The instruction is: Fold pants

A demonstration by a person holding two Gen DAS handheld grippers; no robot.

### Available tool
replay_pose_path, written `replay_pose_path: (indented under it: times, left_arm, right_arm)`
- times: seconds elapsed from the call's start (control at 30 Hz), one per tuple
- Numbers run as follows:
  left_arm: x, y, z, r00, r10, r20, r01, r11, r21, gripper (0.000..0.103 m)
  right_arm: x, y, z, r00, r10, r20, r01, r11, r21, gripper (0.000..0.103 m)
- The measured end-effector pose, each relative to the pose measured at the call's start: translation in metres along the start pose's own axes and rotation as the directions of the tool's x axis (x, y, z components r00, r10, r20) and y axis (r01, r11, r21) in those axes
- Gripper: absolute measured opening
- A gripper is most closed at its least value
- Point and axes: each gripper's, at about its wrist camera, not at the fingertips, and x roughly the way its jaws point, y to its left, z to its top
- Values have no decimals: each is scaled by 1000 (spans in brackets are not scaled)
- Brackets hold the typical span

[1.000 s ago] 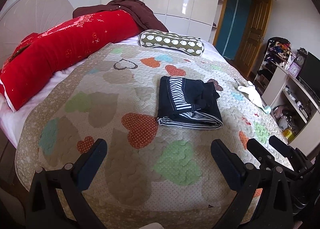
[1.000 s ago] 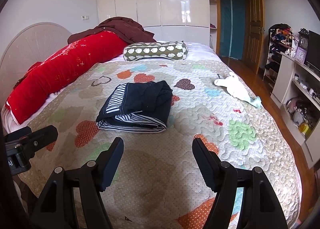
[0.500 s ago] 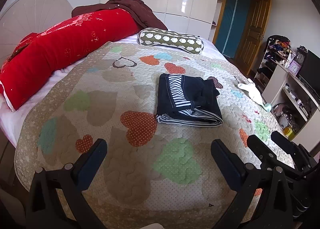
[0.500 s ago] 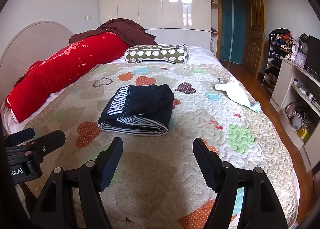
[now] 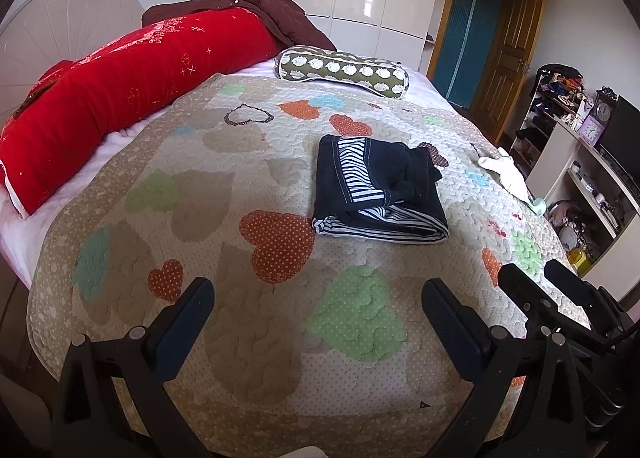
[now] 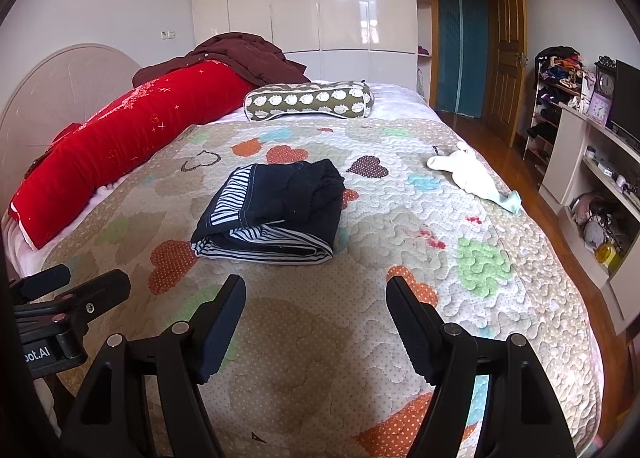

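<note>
Beyond each open gripper (image 5: 318, 314) (image 6: 316, 310), folded pants (image 6: 272, 209) lie apart.

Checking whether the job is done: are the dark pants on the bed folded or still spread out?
Folded. The pants lie as a compact stacked rectangle on the quilt, striped lining showing between layers, and neither open gripper touches them.
</note>
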Motion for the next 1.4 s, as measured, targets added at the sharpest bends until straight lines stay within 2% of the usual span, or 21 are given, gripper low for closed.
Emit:
replay_pose_path:
  times: [0.53,0.83,1.4]
  left_arm:
    - [6,0,-4,999,-5,-32,4,1000,-4,103]
    - [14,-3,-8,997,-3,-76,3,1000,3,103]
    - [20,-2,-11,995,-6,-96,5,1000,-11,103]
  right_arm:
    - [4,2,-4,1000,7,-28,-7,1000,3,77]
    - [8,1,-6,999,4,-51,-4,1000,9,78]
    - [8,-2,-7,999,-6,-52,7,1000,21,78]
